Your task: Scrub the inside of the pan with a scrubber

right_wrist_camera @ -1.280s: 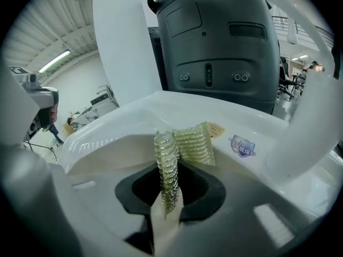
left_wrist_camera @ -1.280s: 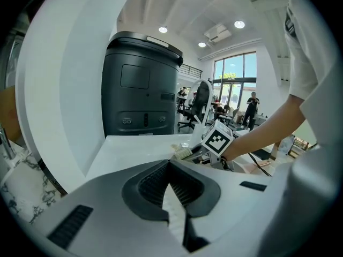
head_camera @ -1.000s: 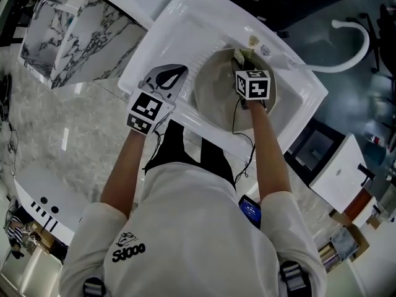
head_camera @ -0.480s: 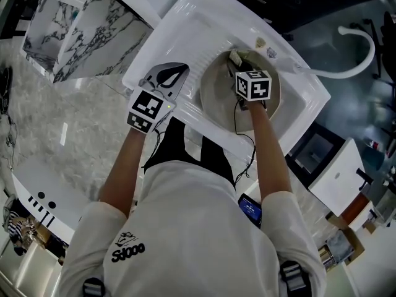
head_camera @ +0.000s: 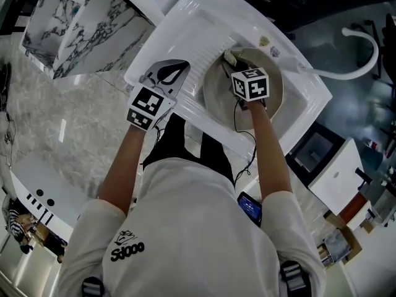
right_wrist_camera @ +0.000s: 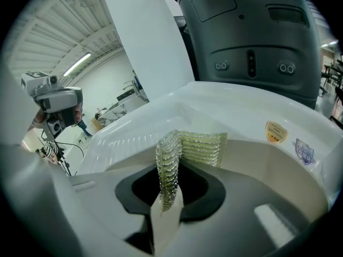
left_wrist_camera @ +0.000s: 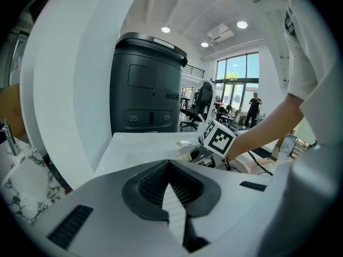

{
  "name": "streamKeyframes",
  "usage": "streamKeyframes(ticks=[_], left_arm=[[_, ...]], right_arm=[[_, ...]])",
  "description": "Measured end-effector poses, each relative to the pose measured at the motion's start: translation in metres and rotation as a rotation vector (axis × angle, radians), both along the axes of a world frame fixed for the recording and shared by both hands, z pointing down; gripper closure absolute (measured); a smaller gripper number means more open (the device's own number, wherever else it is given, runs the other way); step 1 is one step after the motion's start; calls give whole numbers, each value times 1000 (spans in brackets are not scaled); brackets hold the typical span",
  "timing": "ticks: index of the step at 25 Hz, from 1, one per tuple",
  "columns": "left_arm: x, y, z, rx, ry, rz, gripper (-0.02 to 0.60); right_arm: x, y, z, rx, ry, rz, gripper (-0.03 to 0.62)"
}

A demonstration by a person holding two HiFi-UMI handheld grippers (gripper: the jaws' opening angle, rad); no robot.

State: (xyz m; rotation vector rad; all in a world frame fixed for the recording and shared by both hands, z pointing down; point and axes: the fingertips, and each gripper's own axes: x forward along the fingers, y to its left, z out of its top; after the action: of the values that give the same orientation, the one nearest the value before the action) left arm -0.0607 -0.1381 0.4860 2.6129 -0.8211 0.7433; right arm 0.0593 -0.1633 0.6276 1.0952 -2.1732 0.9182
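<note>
A round beige pan [head_camera: 216,91] lies in the white sink basin. My right gripper [head_camera: 237,62] reaches into it at the far left wall and is shut on a silver-green mesh scrubber [head_camera: 229,57]. In the right gripper view the scrubber [right_wrist_camera: 179,149] is folded between the jaws, with its free end lying against the pan's inner wall [right_wrist_camera: 268,167]. My left gripper [head_camera: 178,68] hovers over the sink's ribbed drainboard, left of the pan. Its jaws are shut with nothing between them [left_wrist_camera: 170,171].
The white sink [head_camera: 185,23] has a ribbed drainboard on its left side. A marble-patterned block [head_camera: 80,17] stands at the upper left. A white curved hose [head_camera: 362,54] lies at the upper right. A dark bin [left_wrist_camera: 147,84] stands behind the sink. A cable hangs from the right gripper.
My right gripper has slid the scrubber a little to the left along the pan's far wall. The left gripper has stayed over the drainboard.
</note>
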Motion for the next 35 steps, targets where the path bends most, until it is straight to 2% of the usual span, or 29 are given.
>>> streamKeyframes(ticks=[5, 9, 13, 18, 20, 25, 31, 35], left_arm=[[1, 1, -2, -3, 7, 9, 577], [3, 1, -5, 5, 22, 8, 577], [3, 3, -7, 10, 19, 17, 577], [6, 4, -11, 10, 19, 21, 577], [9, 7, -9, 6, 18, 31, 577], [16, 11, -10, 4, 26, 46, 577], [18, 11, -13, 16, 32, 60, 577], [20, 11, -16, 25, 36, 66, 577]], right_arm=[[-10, 6, -4, -21, -50, -34, 514], [-25, 21, -6, -34, -89, -103, 513], [-43, 44, -7, -29, -105, -220, 513], [-62, 76, -9, -18, -57, -424, 510], [-66, 87, -11, -31, -67, -484, 508], [-67, 117, -17, -123, -169, -602, 509], [-57, 171, -25, -258, -232, -847, 513], [-51, 187, -34, -318, -269, -906, 514]])
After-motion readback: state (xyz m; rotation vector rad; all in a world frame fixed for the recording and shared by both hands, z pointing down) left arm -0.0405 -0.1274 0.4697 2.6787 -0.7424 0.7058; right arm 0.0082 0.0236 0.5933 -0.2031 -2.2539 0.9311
